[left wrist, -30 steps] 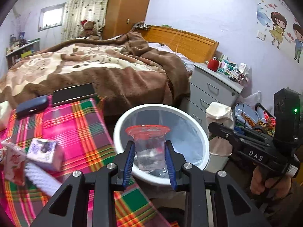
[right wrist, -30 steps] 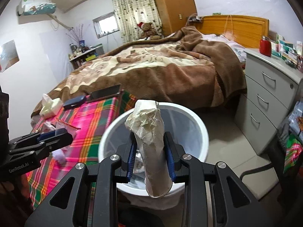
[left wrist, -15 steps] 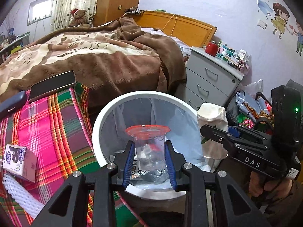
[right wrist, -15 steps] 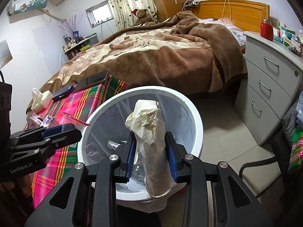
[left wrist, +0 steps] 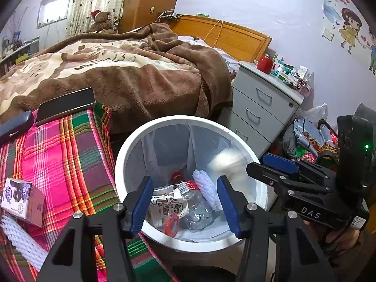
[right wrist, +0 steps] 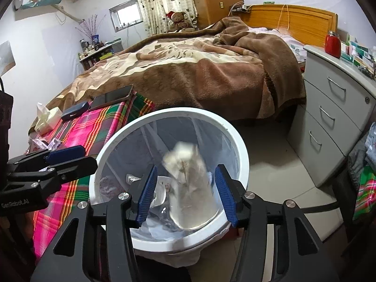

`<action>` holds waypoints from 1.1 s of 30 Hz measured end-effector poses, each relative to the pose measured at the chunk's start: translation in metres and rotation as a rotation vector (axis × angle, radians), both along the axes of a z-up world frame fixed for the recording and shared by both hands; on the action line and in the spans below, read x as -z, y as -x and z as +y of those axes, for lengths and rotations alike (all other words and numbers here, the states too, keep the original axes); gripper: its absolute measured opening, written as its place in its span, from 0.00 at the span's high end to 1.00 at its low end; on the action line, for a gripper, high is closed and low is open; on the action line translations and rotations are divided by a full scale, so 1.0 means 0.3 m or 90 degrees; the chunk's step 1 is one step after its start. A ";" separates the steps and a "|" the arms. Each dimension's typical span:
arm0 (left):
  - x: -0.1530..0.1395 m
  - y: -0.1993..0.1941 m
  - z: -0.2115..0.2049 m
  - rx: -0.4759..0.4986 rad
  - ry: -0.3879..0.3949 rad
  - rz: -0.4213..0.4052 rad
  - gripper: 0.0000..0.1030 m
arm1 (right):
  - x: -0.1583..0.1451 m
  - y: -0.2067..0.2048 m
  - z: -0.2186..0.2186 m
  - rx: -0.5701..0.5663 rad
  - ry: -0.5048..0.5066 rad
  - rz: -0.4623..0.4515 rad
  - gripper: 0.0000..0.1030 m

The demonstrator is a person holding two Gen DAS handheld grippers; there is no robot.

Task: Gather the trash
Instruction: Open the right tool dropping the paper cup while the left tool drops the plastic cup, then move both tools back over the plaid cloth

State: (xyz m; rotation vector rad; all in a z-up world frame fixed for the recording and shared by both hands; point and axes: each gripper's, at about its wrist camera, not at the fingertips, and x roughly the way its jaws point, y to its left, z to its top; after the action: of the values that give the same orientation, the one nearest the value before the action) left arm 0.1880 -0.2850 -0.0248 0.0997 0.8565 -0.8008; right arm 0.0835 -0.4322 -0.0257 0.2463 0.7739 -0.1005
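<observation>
Two handheld grippers hovering spread over a lined white trash bin as a crumpled paper wad is dropping between the right one's blue pads.

The left gripper is standing with its jaws wide apart and gripping nothing; directly below it, inside the bin's clear liner, a crushed clear plastic bottle, a red-rimmed plastic cup, a printed wrapper and a white foam net sleeve are lying together at the bottom. The right gripper is likewise splayed and grasping nothing, the blurred wad touching neither pad. Beside the bin, a small purple carton and another foam sleeve are sitting on the plaid cloth.
</observation>
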 end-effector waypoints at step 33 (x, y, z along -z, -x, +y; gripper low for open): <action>-0.100 0.092 0.285 -0.077 0.027 -0.037 0.46 | -0.069 0.030 0.137 -0.026 -0.005 -0.045 0.48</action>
State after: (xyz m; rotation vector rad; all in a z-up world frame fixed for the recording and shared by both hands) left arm 0.1603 -0.1994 0.0051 0.0328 0.7827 -0.6992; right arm 0.0744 -0.3910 -0.0050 0.2398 0.7081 -0.0508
